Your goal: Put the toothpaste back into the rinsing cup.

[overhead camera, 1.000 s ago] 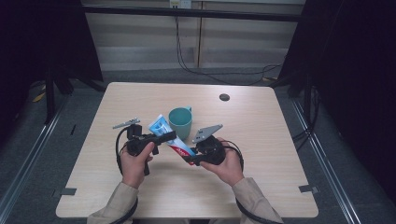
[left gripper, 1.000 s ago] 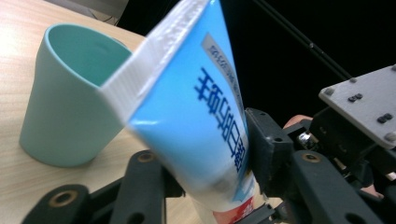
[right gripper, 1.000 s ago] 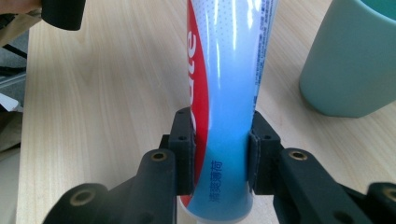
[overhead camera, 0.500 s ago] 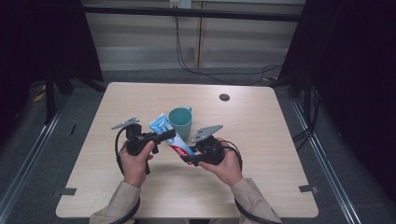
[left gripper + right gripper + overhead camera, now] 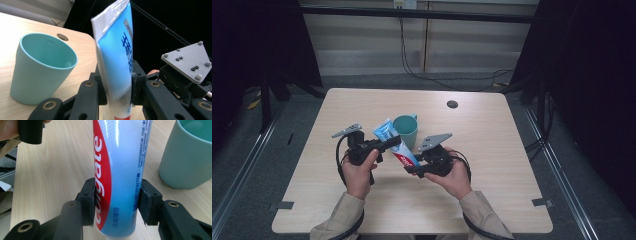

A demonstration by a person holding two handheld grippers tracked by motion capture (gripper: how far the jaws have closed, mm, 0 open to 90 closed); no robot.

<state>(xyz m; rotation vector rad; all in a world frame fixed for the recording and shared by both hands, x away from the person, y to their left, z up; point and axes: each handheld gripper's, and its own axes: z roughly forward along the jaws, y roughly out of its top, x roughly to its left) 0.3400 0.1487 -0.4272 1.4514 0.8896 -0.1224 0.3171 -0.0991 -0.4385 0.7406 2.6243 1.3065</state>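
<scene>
A blue, white and red toothpaste tube [image 5: 393,145] hangs tilted over the table between both grippers. My left gripper [image 5: 391,142] is shut on its upper, crimped part [image 5: 117,55], with both pads squeezing it flat. My right gripper [image 5: 411,169] holds the lower, red-lettered part [image 5: 120,170]. Its jaws have just been opening, and both pads still lie against the tube's sides. A teal cup [image 5: 406,130] stands upright just behind the tube. In the left gripper view the cup [image 5: 37,75] is to the left of the tube. In the right gripper view the cup [image 5: 190,157] is to the right.
The wooden table [image 5: 492,150] carries a small dark round grommet [image 5: 452,104] near its far edge. Dark floor, frame posts and cables surround the table. The right gripper's grey plate [image 5: 190,60] sits close to the right of the tube in the left gripper view.
</scene>
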